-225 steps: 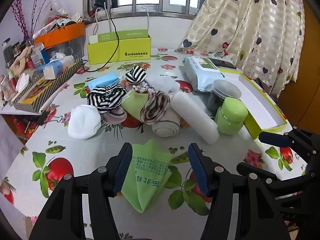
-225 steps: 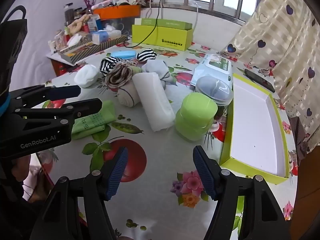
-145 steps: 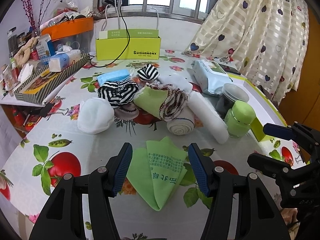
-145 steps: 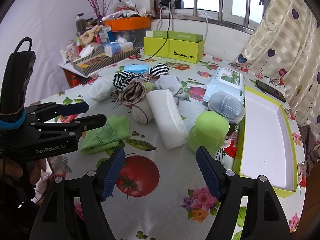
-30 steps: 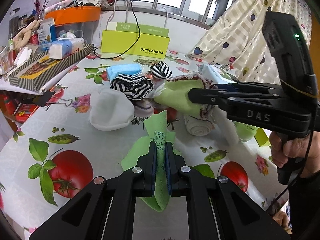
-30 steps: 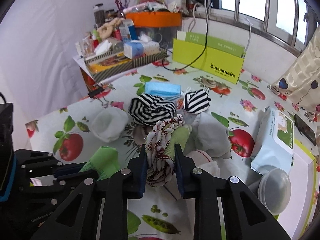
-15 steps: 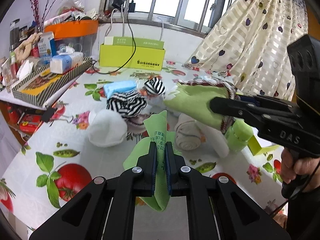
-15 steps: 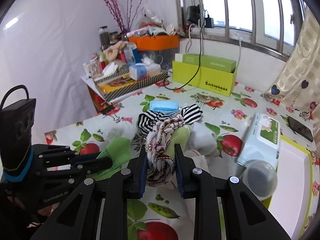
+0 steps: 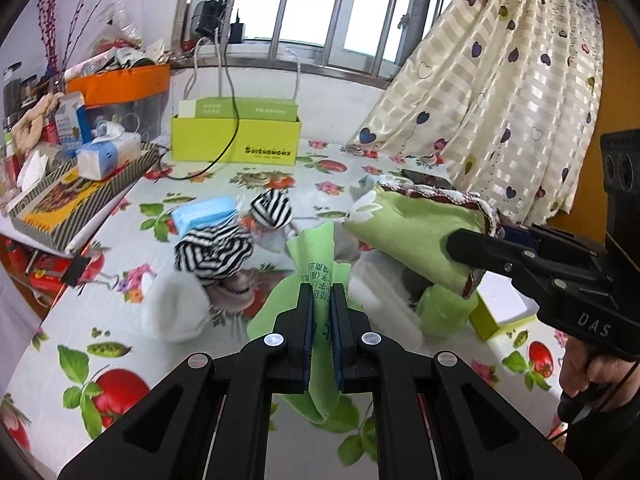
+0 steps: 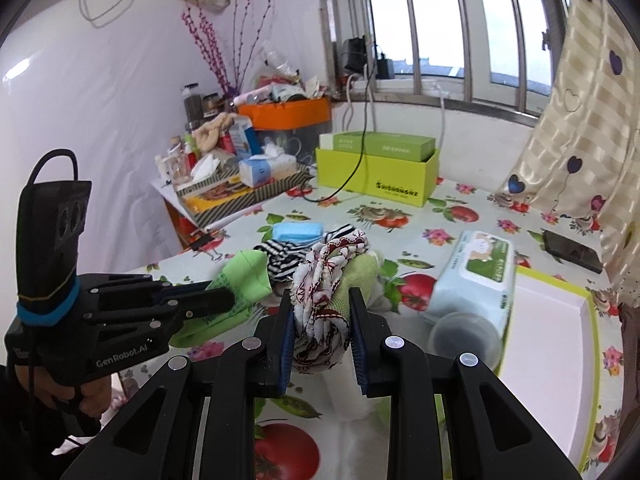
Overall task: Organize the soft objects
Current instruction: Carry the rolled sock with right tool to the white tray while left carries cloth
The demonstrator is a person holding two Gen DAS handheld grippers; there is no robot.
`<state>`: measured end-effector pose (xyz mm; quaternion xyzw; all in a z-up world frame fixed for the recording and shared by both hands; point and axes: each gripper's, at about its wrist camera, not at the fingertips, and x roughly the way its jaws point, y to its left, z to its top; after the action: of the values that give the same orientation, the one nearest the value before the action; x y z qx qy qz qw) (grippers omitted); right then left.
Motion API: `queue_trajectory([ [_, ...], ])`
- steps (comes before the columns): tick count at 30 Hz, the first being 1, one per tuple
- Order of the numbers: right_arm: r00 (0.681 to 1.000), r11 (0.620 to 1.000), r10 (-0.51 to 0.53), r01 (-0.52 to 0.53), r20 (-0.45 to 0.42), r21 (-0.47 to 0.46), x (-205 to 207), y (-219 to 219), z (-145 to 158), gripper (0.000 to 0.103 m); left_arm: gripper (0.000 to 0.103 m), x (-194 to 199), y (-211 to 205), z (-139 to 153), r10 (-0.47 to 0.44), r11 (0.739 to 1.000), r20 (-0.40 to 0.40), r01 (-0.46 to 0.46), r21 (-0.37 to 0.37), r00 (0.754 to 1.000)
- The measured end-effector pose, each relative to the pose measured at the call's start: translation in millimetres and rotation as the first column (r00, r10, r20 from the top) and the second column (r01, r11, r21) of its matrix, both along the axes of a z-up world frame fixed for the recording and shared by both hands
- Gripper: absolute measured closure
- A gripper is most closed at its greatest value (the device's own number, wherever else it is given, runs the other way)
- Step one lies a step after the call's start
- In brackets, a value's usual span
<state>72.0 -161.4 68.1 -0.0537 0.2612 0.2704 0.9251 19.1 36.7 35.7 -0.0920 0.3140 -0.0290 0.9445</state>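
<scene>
My left gripper (image 9: pixel 321 296) is shut on a thin green cloth (image 9: pixel 316 256) with printed text and holds it above the table; it also shows in the right wrist view (image 10: pixel 244 272). My right gripper (image 10: pixel 321 304) is shut on a green towel with a red-and-white patterned edge (image 10: pixel 332 280), lifted off the table; in the left wrist view this towel (image 9: pixel 416 228) hangs at the right. On the table lie striped black-and-white socks (image 9: pixel 212 248), a white soft bundle (image 9: pixel 172 312) and a white roll (image 9: pixel 384 308).
A yellow-green tray with a white floor (image 10: pixel 552 344) lies at the right, a wet-wipes pack (image 10: pixel 476 272) and a lidded jar (image 10: pixel 464 336) beside it. A yellow box (image 9: pixel 236 140) with cables stands at the back. A cluttered shelf (image 9: pixel 60 184) borders the table's left.
Both grippers have risen higher above the table with their cloths. The right gripper and its patterned towel have swung a little towards the right.
</scene>
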Motion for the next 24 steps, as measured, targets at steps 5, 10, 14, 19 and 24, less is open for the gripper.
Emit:
queue_trajectory([
  [5, 0.999, 0.999, -0.040, 0.040, 0.015, 0.018, 3, -24, 5, 0.080, 0.095, 14, -15, 10, -0.026, 1.000, 0.018, 0.026, 0.002, 0.999],
  [10, 0.995, 0.995, -0.097, 0.096, 0.027, 0.033, 8, -55, 10, 0.080, 0.095, 31, -32, 18, -0.063, 0.998, 0.024, 0.063, 0.003, 0.998],
  [14, 0.989, 0.989, -0.143, 0.141, 0.034, 0.041, 14, -80, 11, 0.080, 0.095, 48, -49, 25, -0.100, 0.995, 0.024, 0.099, 0.017, 0.995],
  [19, 0.980, 0.980, -0.195, 0.193, 0.028, 0.054, 27, -111, 9, 0.080, 0.095, 69, -75, 33, -0.144, 0.988, 0.027, 0.143, 0.056, 0.989],
  [24, 0.969, 0.967, -0.246, 0.245, 0.013, 0.070, 42, -141, 5, 0.080, 0.095, 92, -98, 35, -0.191, 0.980, 0.009, 0.190, 0.066, 0.982],
])
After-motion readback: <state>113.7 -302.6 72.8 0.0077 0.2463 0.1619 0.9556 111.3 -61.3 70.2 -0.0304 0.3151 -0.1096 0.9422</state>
